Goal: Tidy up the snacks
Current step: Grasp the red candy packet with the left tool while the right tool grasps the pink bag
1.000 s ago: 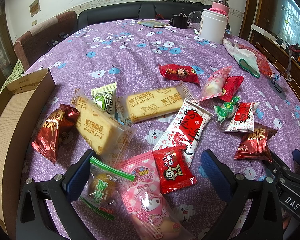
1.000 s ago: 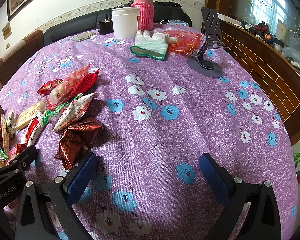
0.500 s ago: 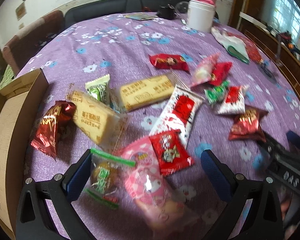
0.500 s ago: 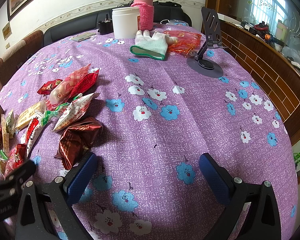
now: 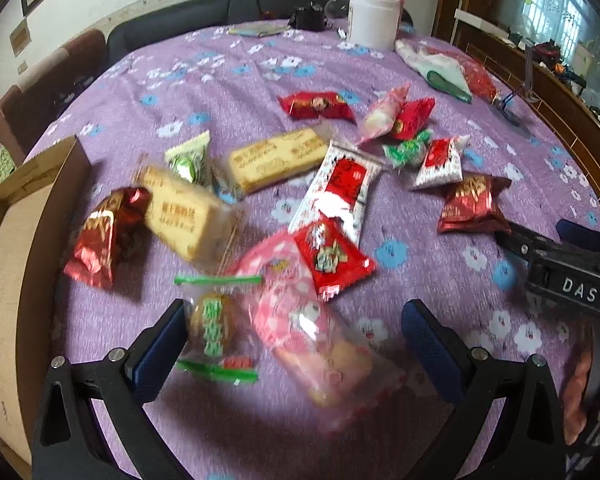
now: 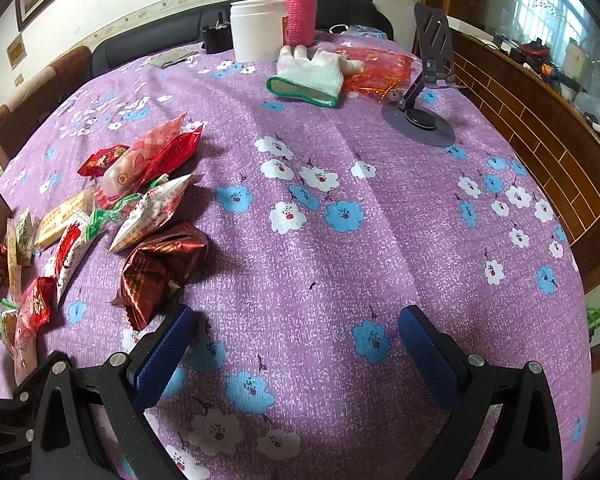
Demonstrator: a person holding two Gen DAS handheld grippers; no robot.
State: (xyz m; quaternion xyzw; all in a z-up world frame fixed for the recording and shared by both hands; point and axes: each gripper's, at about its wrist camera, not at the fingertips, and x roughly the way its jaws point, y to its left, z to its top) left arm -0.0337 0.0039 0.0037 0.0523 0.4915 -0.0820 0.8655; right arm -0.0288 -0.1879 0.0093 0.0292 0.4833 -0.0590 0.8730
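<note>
A: You had the worktop [image 6: 340, 240] under its purple flowered cloth, the cardboard box [image 5: 16, 260] at its left edge, and the snacks loose on the cloth beside it, none of them visibly in the box.

B: Which step was that, as you judge it?

A: The very start of sorting, I'd say. Your left gripper [image 5: 296, 344] hung over the near end of the pile, jaws wide and holding nothing. Between them lay the pink packet [image 5: 312, 332] and, just beside the left finger, the clear green-striped packet [image 5: 214, 332]. That view was blurred, so I couldn't tell whether either finger touched a wrapper.

B: And the right?

A: Your right gripper [image 6: 296, 344] stood over bare cloth, jaws wide and empty, with the dark red foil packet [image 6: 160, 268] just beside its left finger.

B: So the next move?

A: It called for settling on 1 packet, lowering around it alone, closing gently, then carrying it left to the box.
</note>
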